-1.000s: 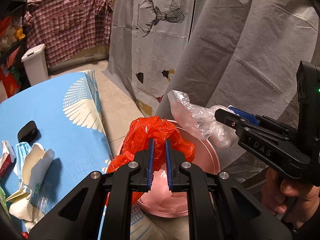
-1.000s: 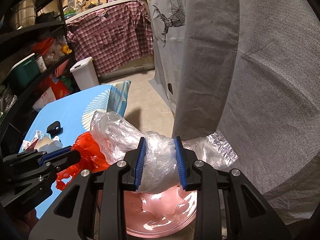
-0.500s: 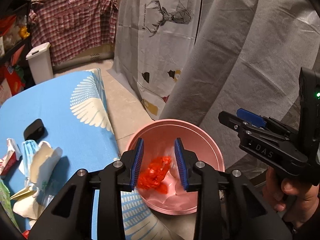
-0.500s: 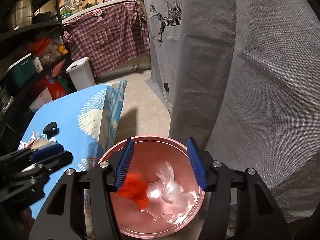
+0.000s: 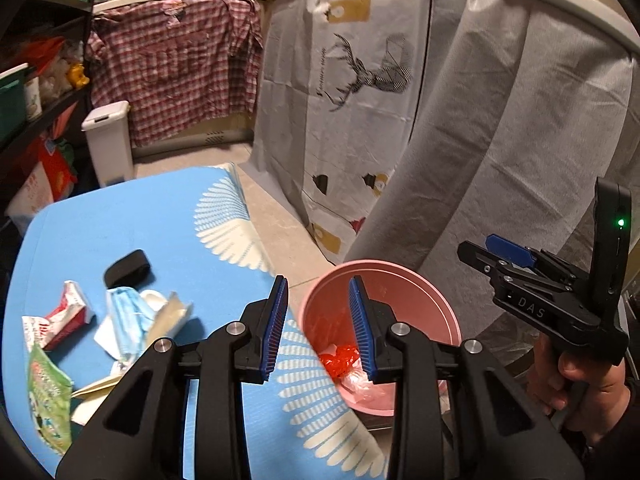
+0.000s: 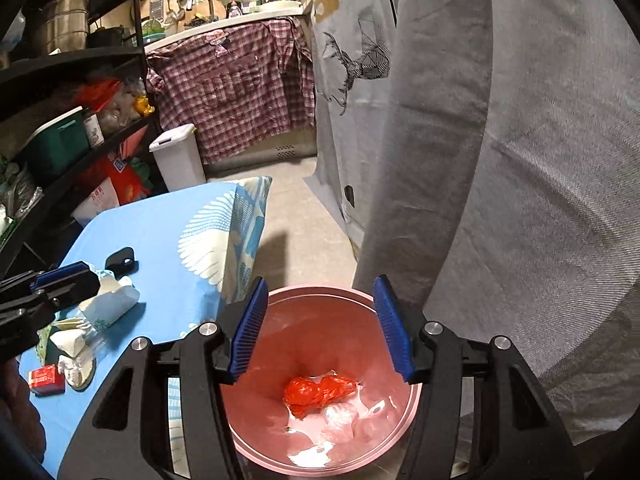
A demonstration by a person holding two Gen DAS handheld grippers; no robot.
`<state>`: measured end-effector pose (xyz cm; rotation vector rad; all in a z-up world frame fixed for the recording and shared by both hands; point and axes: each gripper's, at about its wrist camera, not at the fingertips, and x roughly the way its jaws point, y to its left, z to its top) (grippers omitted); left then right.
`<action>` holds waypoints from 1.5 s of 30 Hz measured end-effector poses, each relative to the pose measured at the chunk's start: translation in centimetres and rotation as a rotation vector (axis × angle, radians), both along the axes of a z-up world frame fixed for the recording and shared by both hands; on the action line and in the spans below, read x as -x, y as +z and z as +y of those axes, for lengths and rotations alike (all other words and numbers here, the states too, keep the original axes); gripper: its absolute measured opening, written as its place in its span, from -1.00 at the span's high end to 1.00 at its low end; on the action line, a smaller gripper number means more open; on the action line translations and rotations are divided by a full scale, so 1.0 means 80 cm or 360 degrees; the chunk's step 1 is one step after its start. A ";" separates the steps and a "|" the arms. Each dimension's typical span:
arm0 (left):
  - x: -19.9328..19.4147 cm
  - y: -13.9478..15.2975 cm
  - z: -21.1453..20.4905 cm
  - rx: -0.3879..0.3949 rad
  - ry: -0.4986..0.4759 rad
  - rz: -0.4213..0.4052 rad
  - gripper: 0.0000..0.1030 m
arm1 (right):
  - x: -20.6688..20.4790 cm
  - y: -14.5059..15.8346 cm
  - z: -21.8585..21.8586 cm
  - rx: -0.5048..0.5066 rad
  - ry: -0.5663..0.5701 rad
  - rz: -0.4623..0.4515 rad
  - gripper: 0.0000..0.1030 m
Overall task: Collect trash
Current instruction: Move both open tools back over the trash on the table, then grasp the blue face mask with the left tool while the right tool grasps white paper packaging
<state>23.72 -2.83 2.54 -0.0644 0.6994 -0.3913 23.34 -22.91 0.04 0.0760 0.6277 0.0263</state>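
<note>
Left wrist view: at the far left, a heap of litter sits on the blue table with a white feather print [image 5: 132, 224] — a green printed snack packet [image 5: 48, 400] cut off by the frame edge, a red-and-white crumpled wrapper [image 5: 64, 314], a pale blue face mask [image 5: 128, 320] and torn white paper [image 5: 168, 316]; their print is too blurred to read. A small black oblong object [image 5: 127, 268] lies just beyond them. In the middle, the left gripper [image 5: 318, 328] has its blue-padded jaws spread apart with nothing between them. Behind its right jaw stands the round pink plastic bin [image 5: 416, 292], beside the table edge, with a crumpled red plastic bag [image 5: 338, 360] and a wad of clear plastic film [image 5: 356, 380] at the bottom, both partly hidden by the jaw. At the right, the right gripper [image 5: 480, 250], held by a hand [image 5: 576, 392], bears the letters "DAS" on its side.

In the right wrist view, the left gripper [image 6: 60, 280] juts in from the left edge, over the litter. The right gripper [image 6: 320, 328] is spread wide and empty above the bin [image 6: 396, 432]; the red bag [image 6: 316, 394] and clear film [image 6: 340, 420] lie loose inside.
</note>
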 end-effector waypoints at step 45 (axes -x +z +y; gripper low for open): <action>0.007 0.041 0.210 0.0019 0.0428 -0.0142 0.54 | 0.003 0.018 0.136 -0.0046 0.0344 -0.0154 0.58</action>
